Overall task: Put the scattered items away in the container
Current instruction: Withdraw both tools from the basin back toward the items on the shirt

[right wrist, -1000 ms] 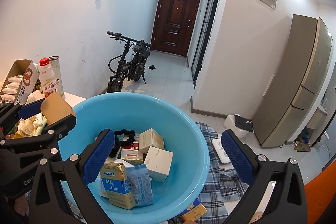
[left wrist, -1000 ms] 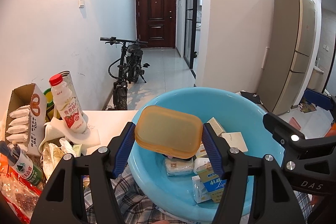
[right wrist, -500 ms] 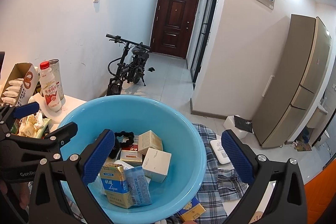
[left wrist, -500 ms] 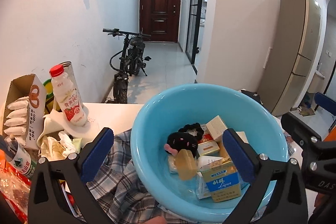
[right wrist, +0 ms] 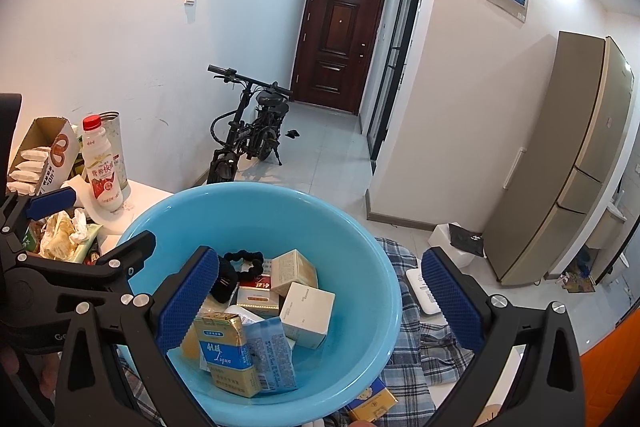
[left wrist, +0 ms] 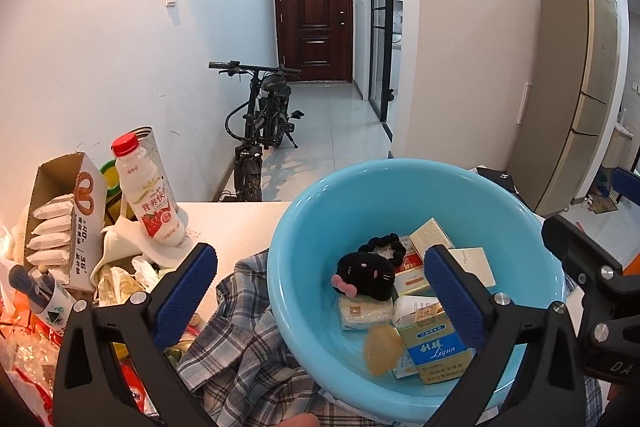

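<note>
A light blue basin [left wrist: 320,227] [right wrist: 360,247] sits on a checked cloth and holds several small boxes, a black plush [left wrist: 366,277], a black hair tie [right wrist: 244,261] and a yellow-and-blue Ligun box [left wrist: 434,345] [right wrist: 226,351]. A translucent amber soap case [left wrist: 382,349] lies in the basin beside the Ligun box. My left gripper [left wrist: 320,301] is open and empty over the basin's near rim. My right gripper [right wrist: 320,301] is open and empty above the basin.
At the table's left stand a red-capped milk bottle [left wrist: 146,199], an open snack carton [left wrist: 60,223], a tin and crumpled wrappers [left wrist: 120,277]. A yellow box [right wrist: 374,405] and a white device [right wrist: 424,297] lie on the checked cloth [left wrist: 240,359]. A bicycle stands in the hallway beyond.
My left gripper opened and let go of the amber soap case, which dropped into the basin. The right gripper stayed open and hardly moved.
</note>
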